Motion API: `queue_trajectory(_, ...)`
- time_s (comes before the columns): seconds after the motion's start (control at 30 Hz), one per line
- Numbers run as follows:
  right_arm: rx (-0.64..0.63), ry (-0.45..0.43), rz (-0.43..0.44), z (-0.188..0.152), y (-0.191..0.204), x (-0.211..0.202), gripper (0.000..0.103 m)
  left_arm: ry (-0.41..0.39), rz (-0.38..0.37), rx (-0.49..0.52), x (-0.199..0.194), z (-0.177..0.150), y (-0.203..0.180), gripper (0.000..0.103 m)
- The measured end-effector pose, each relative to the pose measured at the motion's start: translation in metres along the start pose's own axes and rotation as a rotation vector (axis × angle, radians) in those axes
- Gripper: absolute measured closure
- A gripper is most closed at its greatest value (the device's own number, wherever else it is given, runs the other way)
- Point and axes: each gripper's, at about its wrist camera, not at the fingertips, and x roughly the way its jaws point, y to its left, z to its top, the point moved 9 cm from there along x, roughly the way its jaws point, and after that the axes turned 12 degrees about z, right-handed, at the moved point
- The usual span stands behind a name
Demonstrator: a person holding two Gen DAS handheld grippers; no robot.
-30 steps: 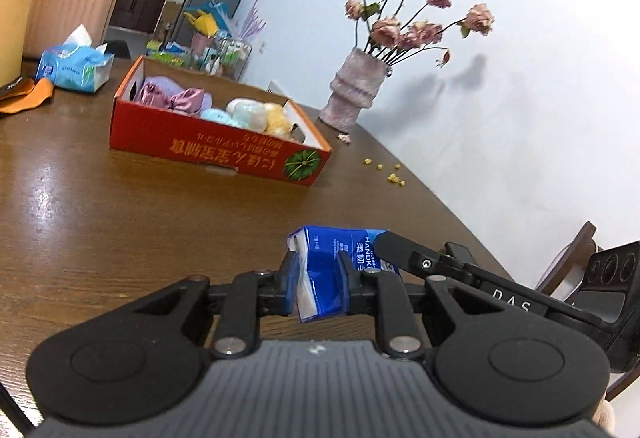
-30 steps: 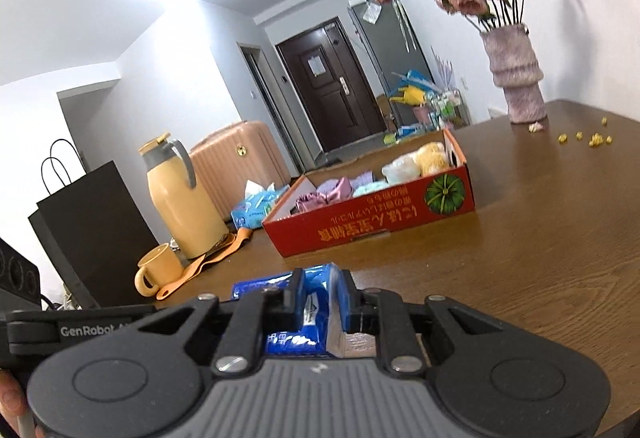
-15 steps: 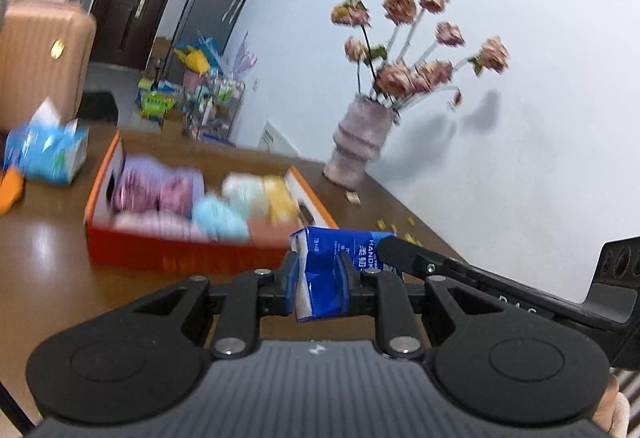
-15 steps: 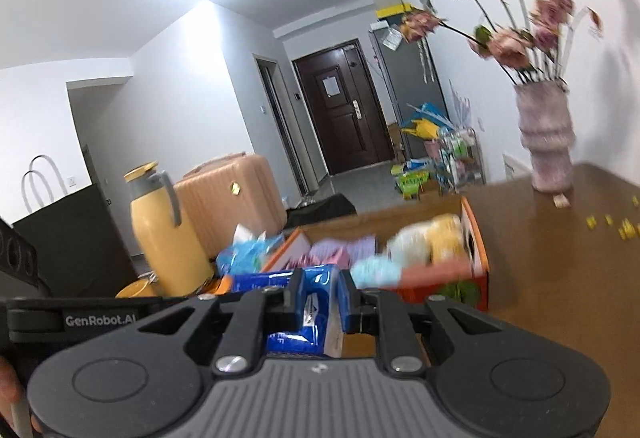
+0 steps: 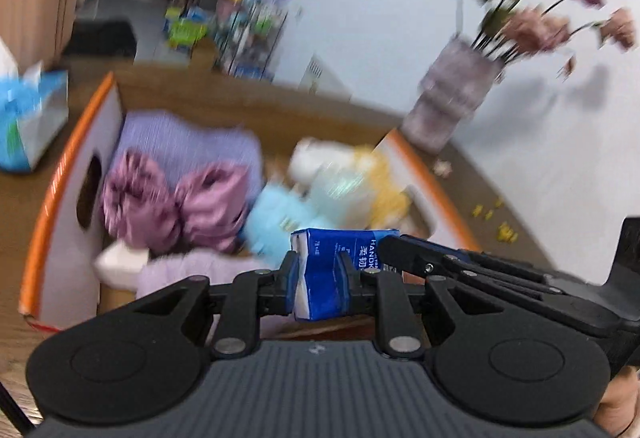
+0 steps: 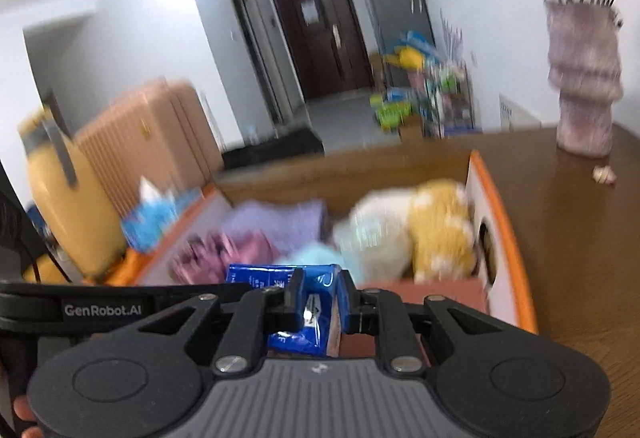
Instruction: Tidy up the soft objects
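Both grippers hold one blue tissue pack [image 5: 334, 270] between them, each clamped on one end. My left gripper [image 5: 318, 272] is shut on its left end; the right gripper's black finger lies across the pack's right side. In the right wrist view my right gripper [image 6: 319, 298] is shut on the same blue tissue pack [image 6: 280, 280]. The pack hangs just over the near rim of an orange-edged cardboard box [image 5: 60, 174] [image 6: 508, 230]. The box holds soft things: purple cloth [image 5: 184, 146], pink satin scrunchies [image 5: 176, 206], a light blue plush [image 5: 276, 218] and a white and yellow plush [image 6: 420, 230].
A pink vase of dried roses [image 5: 452, 106] [image 6: 584, 78] stands on the brown table [image 6: 580, 238] beyond the box's right end. A blue tissue box [image 5: 28, 122], a yellow jug [image 6: 60, 198] and a pink suitcase [image 6: 152, 134] are to the left. A hand [image 5: 624, 394] grips a handle.
Both grippers have carried the tissue pack forward across the table, from well short of the box to right over its near rim. The box now fills the views. Grips unchanged.
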Motion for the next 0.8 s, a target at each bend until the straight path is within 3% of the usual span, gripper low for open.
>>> queue_trajectory(0.3,-0.171,0.114,-0.105,-0.014,0.014,0.027,0.085,0.028,0.046,0.084,0.021,-0.009,0.003,0.082)
queue_trajectory(0.4,-0.143,0.135,-0.094,-0.011,0.012,0.031,0.084,0.044,0.072,0.047,0.021,-0.004,0.012,0.073)
queue_trajectory(0.47,-0.107,0.175,-0.092,-0.015,0.007,0.035,0.085,0.033,0.085,0.085,0.016,-0.004,0.011,0.067)
queue_trajectory(0.6,-0.125,0.140,-0.110,-0.009,0.016,0.015,0.084,-0.019,0.119,0.108,-0.021,-0.003,0.015,0.064)
queue_trajectory(0.8,-0.218,0.014,-0.134,0.035,0.054,-0.067,0.073,-0.171,0.188,0.131,-0.117,0.023,0.023,0.060)
